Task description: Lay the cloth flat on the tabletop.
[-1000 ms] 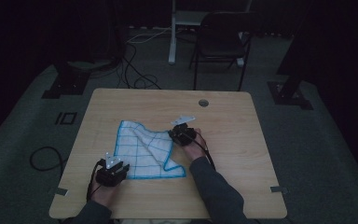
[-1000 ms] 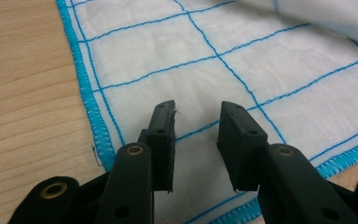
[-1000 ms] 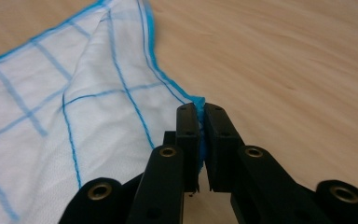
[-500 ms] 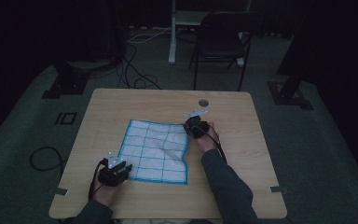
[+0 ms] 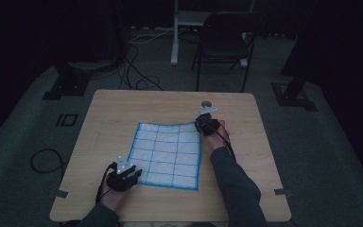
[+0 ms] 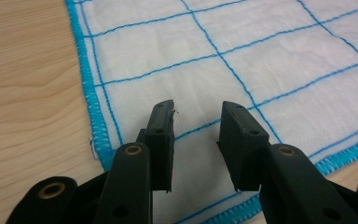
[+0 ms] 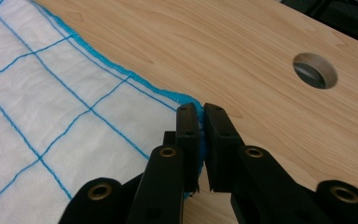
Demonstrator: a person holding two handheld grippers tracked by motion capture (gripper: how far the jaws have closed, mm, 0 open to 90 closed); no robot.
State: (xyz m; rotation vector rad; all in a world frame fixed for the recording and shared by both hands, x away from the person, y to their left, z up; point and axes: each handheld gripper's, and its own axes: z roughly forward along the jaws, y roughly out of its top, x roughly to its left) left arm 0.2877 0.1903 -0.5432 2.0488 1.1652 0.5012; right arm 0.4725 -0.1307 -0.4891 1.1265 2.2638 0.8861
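Observation:
A white cloth (image 5: 168,153) with a blue grid and blue hem lies spread flat on the wooden table (image 5: 123,109). My right gripper (image 5: 203,124) is at its far right corner, shut on the hem there (image 7: 199,122). At the cloth's near left corner my left gripper (image 5: 131,176) stands open just above the fabric (image 6: 196,122), with nothing between its jaws. The cloth (image 6: 242,56) stretches away from those jaws, and in the right gripper view the cloth (image 7: 37,116) spreads to the left.
A round cable hole (image 5: 206,103) (image 7: 315,70) pierces the table just beyond the right gripper. A folding chair (image 5: 227,42) and a white post (image 5: 175,33) stand on the floor behind the table. Cables (image 5: 132,75) run across the carpet at left.
My right gripper has drawn the folded-over cloth corner away to the far right, so the cloth now lies fully spread. The left gripper has stayed at the near left corner.

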